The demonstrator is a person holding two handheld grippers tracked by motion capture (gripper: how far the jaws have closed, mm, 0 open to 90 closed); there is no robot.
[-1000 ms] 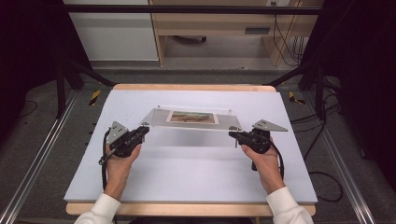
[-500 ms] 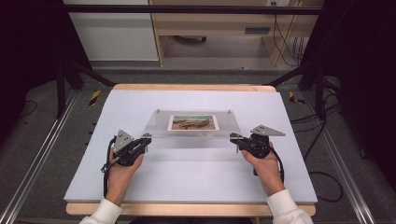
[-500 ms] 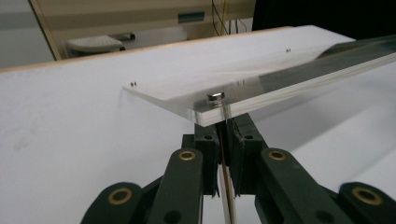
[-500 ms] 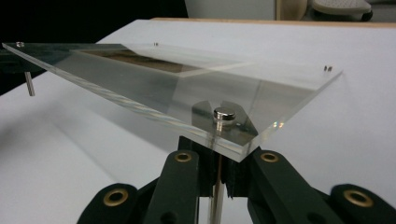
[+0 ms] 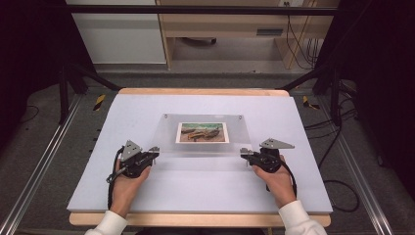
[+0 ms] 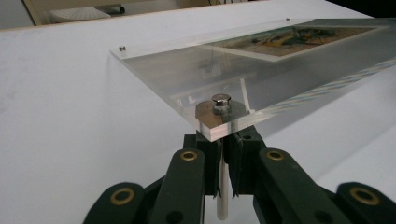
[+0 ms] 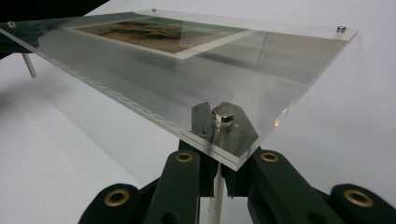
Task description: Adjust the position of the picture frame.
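While clamped on metal pins (image 6: 222,186), left gripper (image 5: 152,152), right gripper (image 5: 244,154), holding acrylic frame (image 5: 200,152).

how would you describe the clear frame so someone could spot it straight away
On the white table top, look midway between the two hand-held grippers. There lies a clear acrylic frame with small metal studs at its corners, the one see-through thing, with a landscape print sandwiched inside.

Clear acrylic frame (image 5: 203,137) with picture on white table (image 5: 147,107); left hand-held gripper (image 5: 152,152), right hand-held gripper (image 5: 244,154) at near corners.

text: none legible | labels: none | numbers: none
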